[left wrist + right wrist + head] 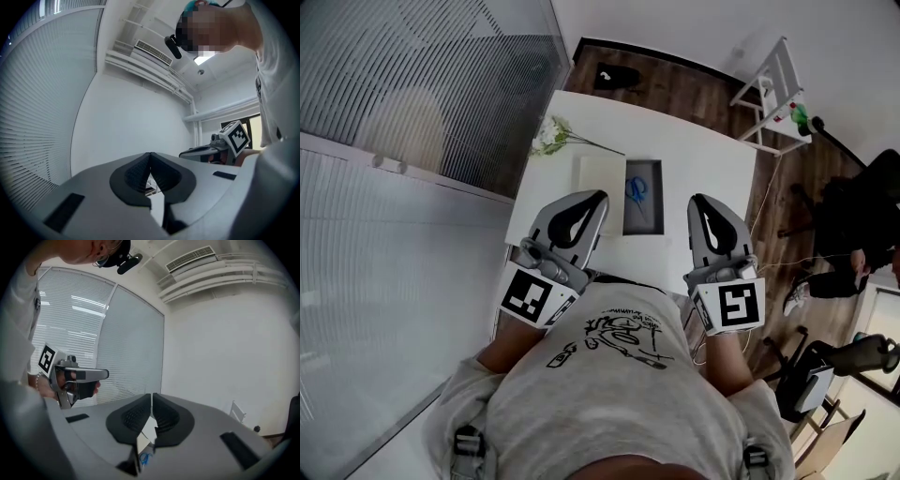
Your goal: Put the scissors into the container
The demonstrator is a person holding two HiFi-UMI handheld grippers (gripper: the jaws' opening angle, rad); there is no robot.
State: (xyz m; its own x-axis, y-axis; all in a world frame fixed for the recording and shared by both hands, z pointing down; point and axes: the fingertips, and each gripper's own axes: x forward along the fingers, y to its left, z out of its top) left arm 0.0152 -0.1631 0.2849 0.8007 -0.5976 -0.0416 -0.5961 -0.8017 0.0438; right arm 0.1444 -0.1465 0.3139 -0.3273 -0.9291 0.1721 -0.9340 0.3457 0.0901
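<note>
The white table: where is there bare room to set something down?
The widest bare patch of the table lies between the grey tray and the right edge. A bare strip runs along the far edge, beyond the tray. The left is crowded: flowers, a white board and the tray sit close together.

The blue-handled scissors (637, 191) are laid flat inside the container (654, 220), a dark grey oblong tray set midway across the counter (703, 169), towards its near edge.
</note>
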